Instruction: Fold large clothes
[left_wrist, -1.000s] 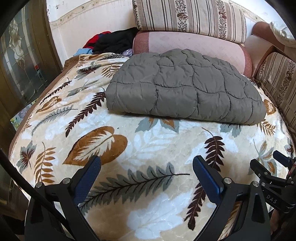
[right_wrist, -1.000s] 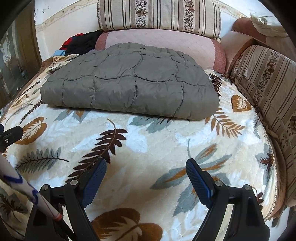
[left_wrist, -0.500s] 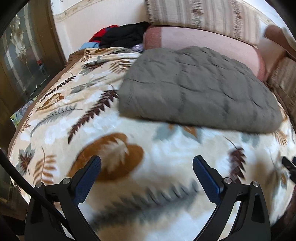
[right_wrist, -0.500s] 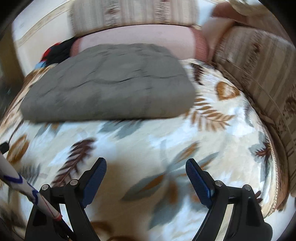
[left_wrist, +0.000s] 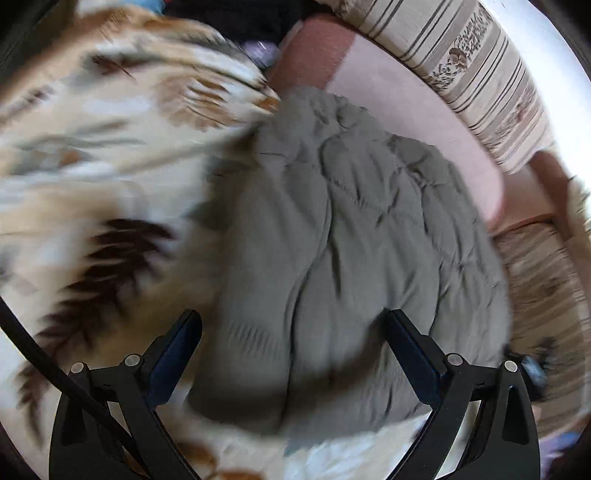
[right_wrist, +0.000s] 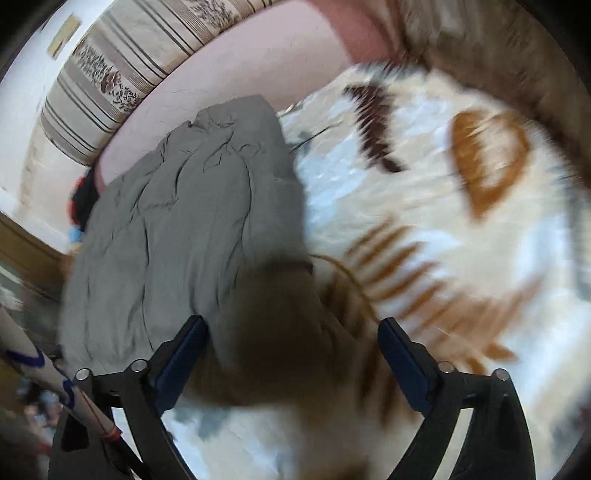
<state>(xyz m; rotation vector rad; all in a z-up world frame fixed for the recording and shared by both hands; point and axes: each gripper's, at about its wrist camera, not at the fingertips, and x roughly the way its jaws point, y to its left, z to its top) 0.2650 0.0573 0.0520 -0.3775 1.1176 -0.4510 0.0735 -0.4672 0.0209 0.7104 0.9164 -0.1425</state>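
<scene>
A folded grey quilted jacket (left_wrist: 351, 240) lies on a leaf-patterned blanket (left_wrist: 92, 155). My left gripper (left_wrist: 291, 343) hangs over the jacket's near left corner with its jaws wide apart, and the pads do not press the cloth. In the right wrist view the same jacket (right_wrist: 192, 206) fills the left half. My right gripper (right_wrist: 291, 350) is over its near right corner, jaws opening and wide, with grey cloth between them but not gripped. Both views are blurred by motion.
A pink bolster (left_wrist: 413, 114) and a striped cushion (left_wrist: 469, 70) line the far side behind the jacket. Dark clothes (right_wrist: 83, 199) lie piled at the far left corner. The striped sofa arm (left_wrist: 546, 280) bounds the right side. Bare blanket (right_wrist: 461, 229) spreads right of the jacket.
Both grippers have swept forward and down from the blanket's near part to the jacket's near corners, each rolling as it went. The jacket itself has not moved.
</scene>
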